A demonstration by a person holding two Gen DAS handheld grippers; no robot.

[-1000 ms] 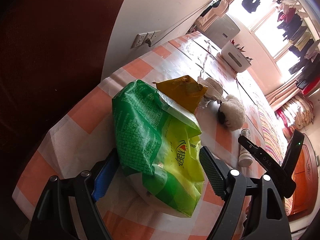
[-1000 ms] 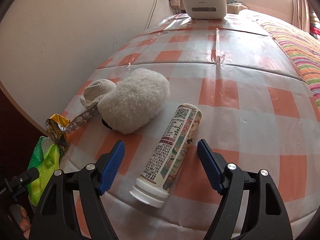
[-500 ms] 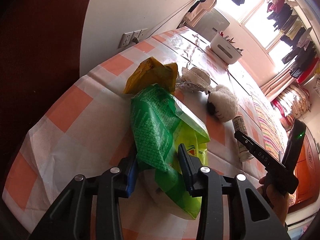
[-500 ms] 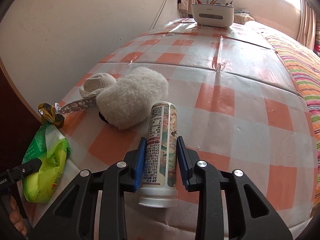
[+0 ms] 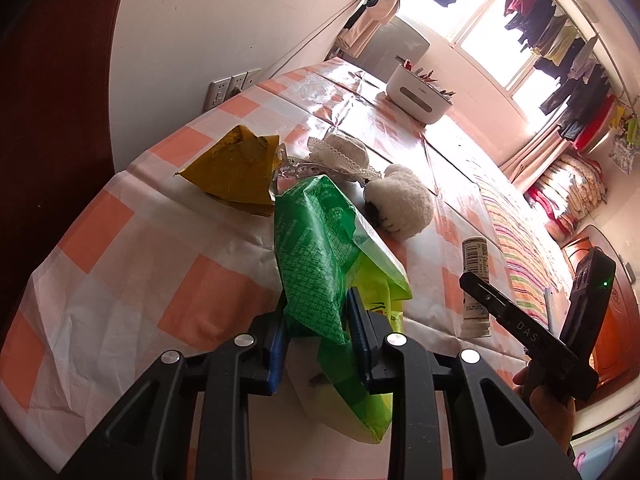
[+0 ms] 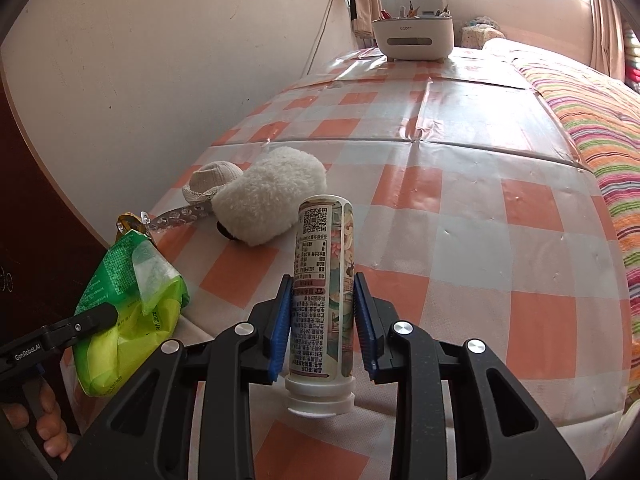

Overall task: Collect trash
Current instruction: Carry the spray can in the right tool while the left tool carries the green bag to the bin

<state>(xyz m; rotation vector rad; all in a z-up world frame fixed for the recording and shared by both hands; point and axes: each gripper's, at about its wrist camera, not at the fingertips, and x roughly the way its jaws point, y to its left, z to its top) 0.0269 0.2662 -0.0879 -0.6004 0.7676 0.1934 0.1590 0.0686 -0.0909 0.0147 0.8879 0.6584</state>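
The left tool (image 5: 316, 332) has just been closing, and its blue pads now pinch the crumpled green and yellow plastic snack bag (image 5: 320, 256), which stands up between them over the near edge of the table (image 5: 120, 240) with its orange-and-white checked cloth. The right tool (image 6: 320, 316) is clamped on the printed cylindrical tube with a white cap (image 6: 322, 280), cap end toward the camera, the far end pointing away over the cloth. Behind the bag lie a folded yellow foil wrapper (image 5: 236, 172), a small white lace-edged hat (image 5: 344, 152) and a fluffy white plush toy (image 5: 400, 204), the toy just beside the hat. Far back on the table sits a white plastic holder with pens (image 6: 414, 36). A striped blanket (image 6: 600, 140) runs along the table's right side.
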